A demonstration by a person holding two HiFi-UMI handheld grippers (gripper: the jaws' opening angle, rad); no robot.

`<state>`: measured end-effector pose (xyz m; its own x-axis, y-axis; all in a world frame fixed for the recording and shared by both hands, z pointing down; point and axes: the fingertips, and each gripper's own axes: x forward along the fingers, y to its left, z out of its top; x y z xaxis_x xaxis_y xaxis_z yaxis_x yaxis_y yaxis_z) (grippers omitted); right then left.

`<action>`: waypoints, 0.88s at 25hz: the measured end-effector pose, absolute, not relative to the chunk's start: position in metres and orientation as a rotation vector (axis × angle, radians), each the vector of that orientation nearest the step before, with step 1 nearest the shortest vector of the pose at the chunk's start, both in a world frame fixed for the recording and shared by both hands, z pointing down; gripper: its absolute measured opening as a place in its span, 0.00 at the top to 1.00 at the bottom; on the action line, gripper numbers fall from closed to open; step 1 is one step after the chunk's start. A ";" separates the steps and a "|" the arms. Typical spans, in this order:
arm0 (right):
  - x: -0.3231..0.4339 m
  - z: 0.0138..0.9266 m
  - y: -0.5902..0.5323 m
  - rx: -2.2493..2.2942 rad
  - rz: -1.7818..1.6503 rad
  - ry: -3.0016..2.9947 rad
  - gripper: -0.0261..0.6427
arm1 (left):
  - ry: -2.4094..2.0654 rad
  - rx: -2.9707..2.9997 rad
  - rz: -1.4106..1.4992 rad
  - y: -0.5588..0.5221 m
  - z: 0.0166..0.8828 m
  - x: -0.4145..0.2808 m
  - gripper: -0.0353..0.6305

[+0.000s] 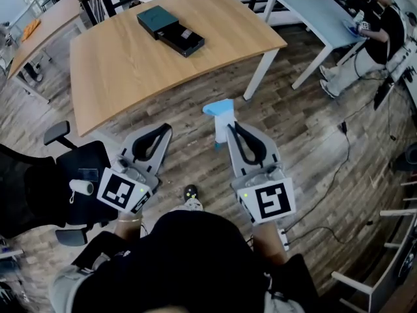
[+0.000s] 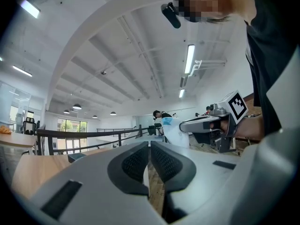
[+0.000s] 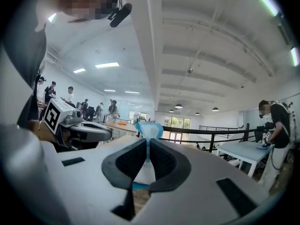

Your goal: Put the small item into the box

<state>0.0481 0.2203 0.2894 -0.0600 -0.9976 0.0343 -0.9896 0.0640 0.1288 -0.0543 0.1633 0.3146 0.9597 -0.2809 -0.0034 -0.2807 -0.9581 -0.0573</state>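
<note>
A wood-plank floor (image 1: 306,149) runs under a curved wooden table (image 1: 117,77) and a pale blue table (image 1: 306,12) beside it. A black office chair (image 1: 45,188) stands at lower left. Black railing (image 3: 197,130) edges the hall, tube lights (image 2: 189,59) line the white beamed ceiling (image 3: 211,55), and windows (image 2: 70,124) glow beyond.

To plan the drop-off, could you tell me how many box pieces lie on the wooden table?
2: a teal piece near the table's far edge, and a black piece beside it, nearer the camera. Nothing seems hidden.
</note>
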 end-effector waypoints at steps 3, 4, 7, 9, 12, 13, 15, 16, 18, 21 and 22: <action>0.045 0.287 0.204 2.069 -0.118 -2.200 0.91 | 0.435 -3.055 0.013 0.146 0.313 -0.056 0.91; 0.043 0.287 0.199 2.068 -0.124 -2.197 0.91 | 0.431 -3.056 0.019 0.142 0.312 -0.057 0.91; 0.036 0.286 0.186 2.064 -0.130 -2.195 0.91 | 0.425 -3.061 0.036 0.130 0.312 -0.061 0.91; 0.033 0.287 0.179 2.061 -0.129 -2.192 0.91 | 0.426 -3.064 0.043 0.122 0.314 -0.064 0.91; 0.032 0.290 0.171 2.061 -0.116 -2.194 0.91 | 0.436 -3.068 0.045 0.113 0.316 -0.067 0.91; 0.032 0.291 0.169 2.060 -0.114 -2.197 0.91 | 0.438 -3.069 0.045 0.111 0.317 -0.067 0.91; 0.033 0.294 0.167 2.060 -0.107 -2.202 0.91 | 0.441 -3.070 0.042 0.109 0.319 -0.067 0.91; 0.033 0.295 0.166 2.060 -0.103 -2.207 0.91 | 0.442 -3.070 0.038 0.109 0.320 -0.066 0.91; 0.034 0.297 0.163 2.061 -0.097 -2.218 0.91 | 0.445 -3.071 0.027 0.106 0.323 -0.064 0.91; 0.043 0.301 0.151 2.052 -0.080 -2.231 0.91 | 0.459 -3.070 0.012 0.097 0.324 -0.059 0.91; 0.047 0.301 0.145 2.050 -0.074 -2.239 0.91 | 0.467 -3.067 0.006 0.092 0.324 -0.057 0.91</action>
